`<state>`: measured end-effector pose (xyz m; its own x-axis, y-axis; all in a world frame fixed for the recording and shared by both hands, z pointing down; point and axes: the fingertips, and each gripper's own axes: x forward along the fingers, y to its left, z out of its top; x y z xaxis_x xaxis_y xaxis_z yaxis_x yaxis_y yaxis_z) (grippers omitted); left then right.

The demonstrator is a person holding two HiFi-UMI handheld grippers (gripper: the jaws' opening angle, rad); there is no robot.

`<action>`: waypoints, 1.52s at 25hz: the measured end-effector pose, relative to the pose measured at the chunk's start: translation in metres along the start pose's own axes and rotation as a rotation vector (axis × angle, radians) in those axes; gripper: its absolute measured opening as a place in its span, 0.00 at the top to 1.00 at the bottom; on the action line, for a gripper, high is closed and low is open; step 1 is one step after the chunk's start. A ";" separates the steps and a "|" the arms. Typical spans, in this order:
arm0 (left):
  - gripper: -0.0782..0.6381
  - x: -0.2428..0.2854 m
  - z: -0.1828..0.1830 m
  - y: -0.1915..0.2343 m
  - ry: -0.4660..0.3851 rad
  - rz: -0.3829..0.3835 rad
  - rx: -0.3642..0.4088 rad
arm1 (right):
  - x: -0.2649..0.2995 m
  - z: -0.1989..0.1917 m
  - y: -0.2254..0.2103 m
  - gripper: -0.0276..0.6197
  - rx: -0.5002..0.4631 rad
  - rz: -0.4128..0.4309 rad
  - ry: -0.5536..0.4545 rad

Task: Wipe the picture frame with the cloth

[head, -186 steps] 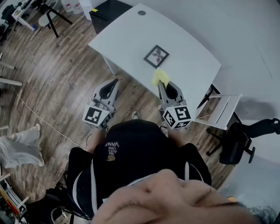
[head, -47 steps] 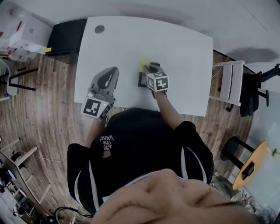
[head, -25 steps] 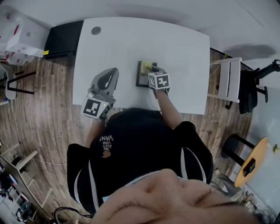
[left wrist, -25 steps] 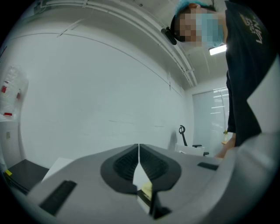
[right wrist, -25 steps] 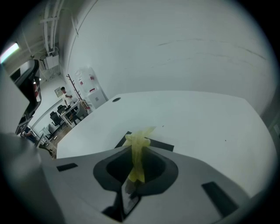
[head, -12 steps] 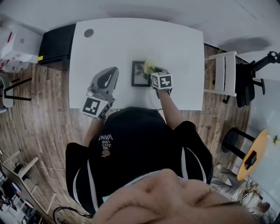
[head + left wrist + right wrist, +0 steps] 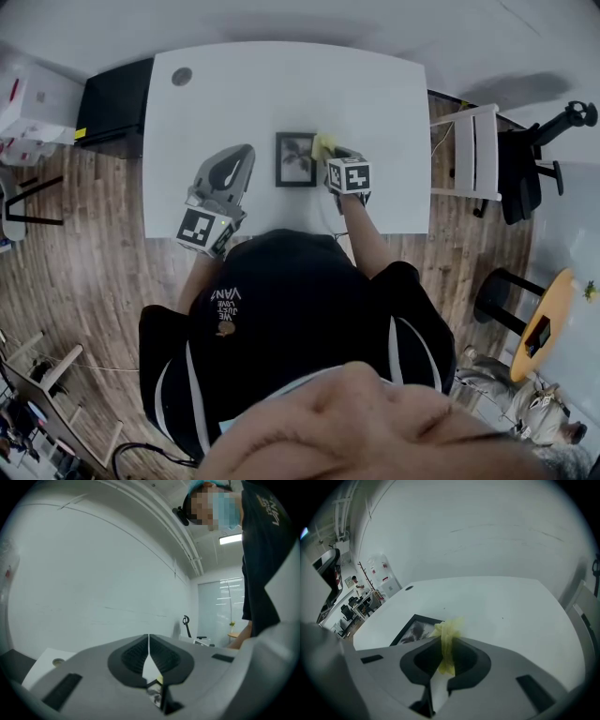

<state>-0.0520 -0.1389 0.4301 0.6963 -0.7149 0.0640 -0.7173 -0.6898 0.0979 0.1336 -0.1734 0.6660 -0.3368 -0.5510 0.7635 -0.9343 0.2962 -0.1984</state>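
Nearest the body, holds the left tool (image 7: 149,641) idle over the near edge of the tabletop (image 7: 281,84), jaws pressed together on nothing, probably to stay out of the way. Just beyond, clamps the yellow cloth (image 7: 447,641) in the right tool (image 7: 446,656), bunched end poking forward for rubbing. Meets the right edge of the picture frame (image 7: 295,159), which lies flat mid-tabletop, handy for wiping.

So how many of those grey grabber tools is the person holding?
2. The left gripper hovers shut left of the picture frame; the right gripper, beside the frame's right edge, clamps the yellow cloth.
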 end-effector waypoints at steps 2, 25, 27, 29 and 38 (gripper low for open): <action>0.87 -0.002 0.000 0.001 0.000 0.004 -0.002 | -0.001 0.001 0.002 0.89 0.002 0.004 -0.005; 0.87 -0.044 -0.007 0.006 0.005 0.074 0.034 | 0.001 0.028 0.084 0.89 -0.021 0.201 -0.077; 0.87 -0.049 -0.007 0.011 0.007 0.096 0.026 | 0.005 0.029 0.096 0.89 -0.029 0.221 -0.071; 0.87 -0.055 -0.007 0.015 0.013 0.109 0.020 | 0.009 0.028 0.106 0.89 -0.034 0.235 -0.061; 0.87 -0.063 0.000 0.016 0.006 0.134 -0.004 | 0.025 0.016 0.124 0.89 -0.057 0.260 -0.013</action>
<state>-0.1076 -0.1047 0.4278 0.5942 -0.8001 0.0828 -0.8039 -0.5875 0.0921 0.0077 -0.1624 0.6507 -0.5664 -0.4607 0.6833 -0.8083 0.4720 -0.3518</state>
